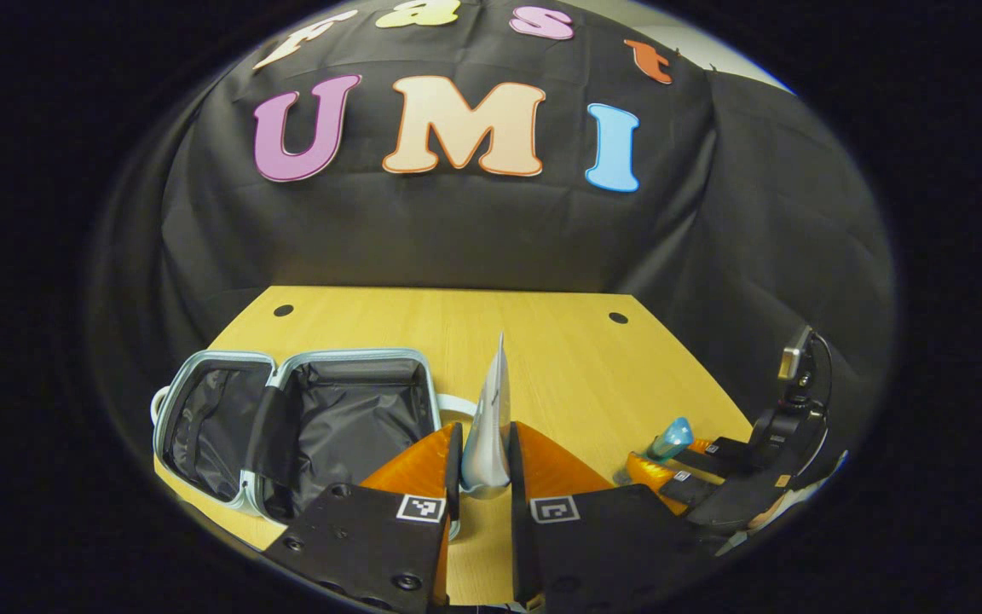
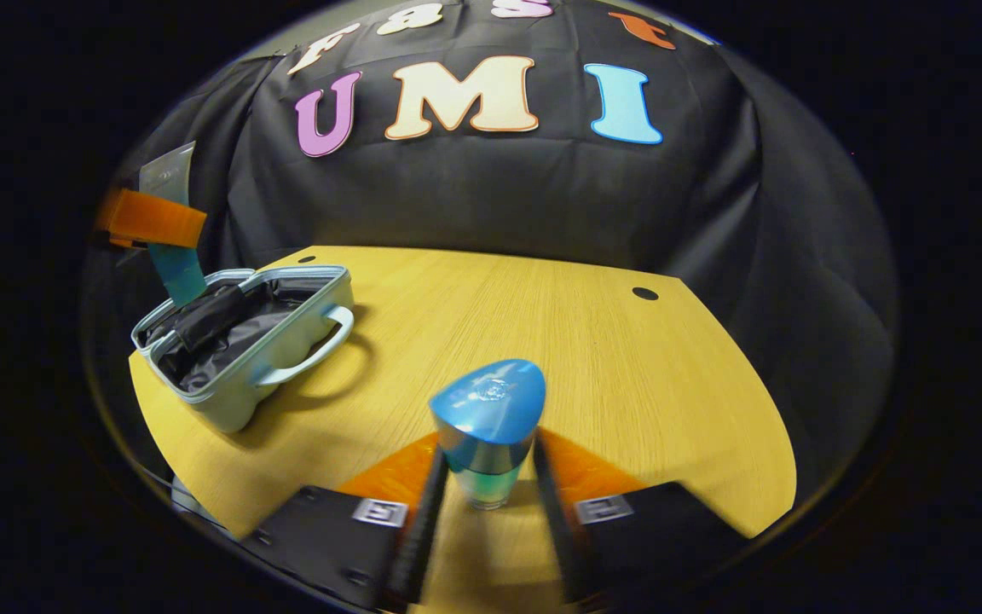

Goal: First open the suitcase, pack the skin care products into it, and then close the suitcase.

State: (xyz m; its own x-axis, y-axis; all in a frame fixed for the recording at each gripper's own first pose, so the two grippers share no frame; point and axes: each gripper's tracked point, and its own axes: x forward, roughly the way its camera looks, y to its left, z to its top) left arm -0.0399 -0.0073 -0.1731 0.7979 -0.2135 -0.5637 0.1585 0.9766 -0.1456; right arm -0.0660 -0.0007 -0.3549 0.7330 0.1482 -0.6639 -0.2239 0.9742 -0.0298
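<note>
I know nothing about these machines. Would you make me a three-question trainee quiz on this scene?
1. True or false: the pale blue hard-shell suitcase lies open on the wooden table.
2. What does the left tool pinch?
A. a silver flat tube
B. a sponge
C. a key
3. Fill in: the right tool grips a bottle with a ____ cap.

Key: 1 true; 2 A; 3 blue.

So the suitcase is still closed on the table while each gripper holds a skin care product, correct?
Not quite: the suitcase is open, its dark lining exposed, as the left gripper view shows. The rest holds: the left gripper has its fingers on a silver tube, and the right gripper holds a blue-capped bottle above the table.
</note>
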